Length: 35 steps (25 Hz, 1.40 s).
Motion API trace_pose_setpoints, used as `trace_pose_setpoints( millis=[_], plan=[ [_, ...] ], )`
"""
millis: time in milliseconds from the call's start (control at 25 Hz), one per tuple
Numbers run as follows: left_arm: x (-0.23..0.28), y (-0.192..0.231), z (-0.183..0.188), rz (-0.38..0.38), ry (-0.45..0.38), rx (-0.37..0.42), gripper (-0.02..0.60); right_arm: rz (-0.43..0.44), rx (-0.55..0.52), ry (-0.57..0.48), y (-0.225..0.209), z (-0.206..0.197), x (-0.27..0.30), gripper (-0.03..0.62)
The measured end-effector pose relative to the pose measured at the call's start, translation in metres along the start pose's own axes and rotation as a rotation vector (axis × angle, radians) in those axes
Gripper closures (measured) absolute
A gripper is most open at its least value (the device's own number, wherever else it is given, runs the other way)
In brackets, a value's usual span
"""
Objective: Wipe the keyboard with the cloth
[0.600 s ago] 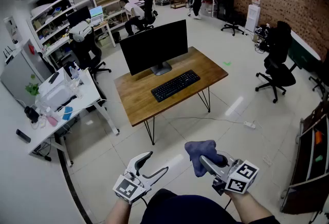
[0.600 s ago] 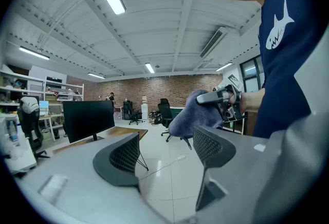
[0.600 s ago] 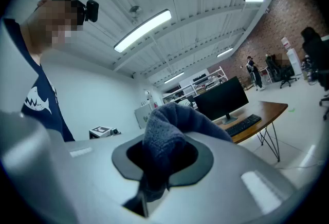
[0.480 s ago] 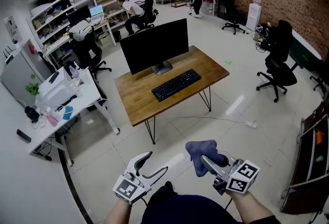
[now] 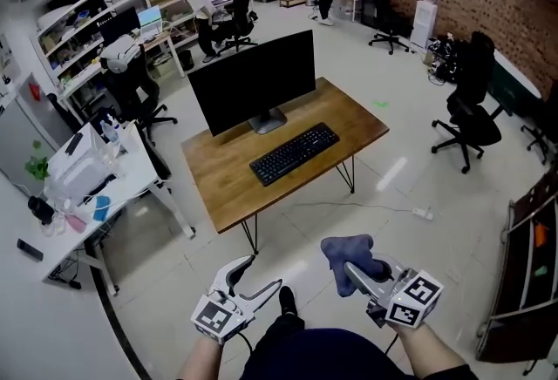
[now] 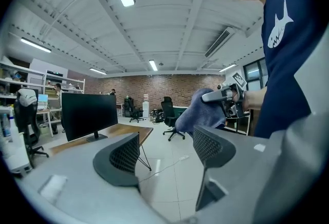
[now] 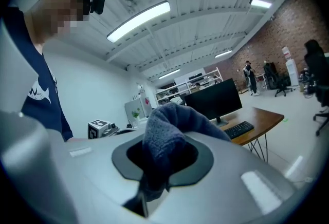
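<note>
Standing well back from the tabletop [image 5: 228,186], the person carries both tools low in front of the body. Right gripper [image 5: 352,272]: fingers clamped on the blue cloth [image 5: 345,249], which bunches up and spills over their tips, so a padded face is ready to press onto the keys. Left gripper [image 5: 260,279]: fingers apart, nothing between them; probably kept free to steady the board should it slide. Keyboard [image 5: 294,153]: lies flat on the wood in front of the monitor [image 5: 253,84], slanted across the tabletop, well apart from both sets of fingers, with open floor between. Wiping has not begun; by this layout, the step in hand is the approach to the tabletop's near edge.
</note>
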<state>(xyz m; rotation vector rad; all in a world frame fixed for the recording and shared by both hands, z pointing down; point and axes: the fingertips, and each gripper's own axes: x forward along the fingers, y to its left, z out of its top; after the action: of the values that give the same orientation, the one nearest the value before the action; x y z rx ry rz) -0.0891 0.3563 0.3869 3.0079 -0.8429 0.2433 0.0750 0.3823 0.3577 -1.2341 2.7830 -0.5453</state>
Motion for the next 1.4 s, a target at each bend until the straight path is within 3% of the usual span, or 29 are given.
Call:
trace_pose_setpoints(
  millis=[520, 880, 1120, 1400],
  plan=[
    [0.08, 0.165, 0.005, -0.124, 0.007, -0.003, 0.262, -0.133, 0.022, -0.028, -0.115, 0.056, 0.138, 0.536],
    [0.116, 0.227, 0.009, -0.081, 0.012, -0.042, 0.262, -0.134, 0.045, 0.008, -0.18, 0.074, 0.19, 0.536],
    [0.152, 0.267, -0.001, -0.023, 0.041, -0.067, 0.262, -0.088, 0.059, 0.042, -0.242, 0.082, 0.235, 0.536],
    [0.212, 0.313, 0.014, 0.037, 0.048, -0.097, 0.262, -0.025, 0.058, 0.071, -0.311, 0.101, 0.279, 0.536]
  ],
)
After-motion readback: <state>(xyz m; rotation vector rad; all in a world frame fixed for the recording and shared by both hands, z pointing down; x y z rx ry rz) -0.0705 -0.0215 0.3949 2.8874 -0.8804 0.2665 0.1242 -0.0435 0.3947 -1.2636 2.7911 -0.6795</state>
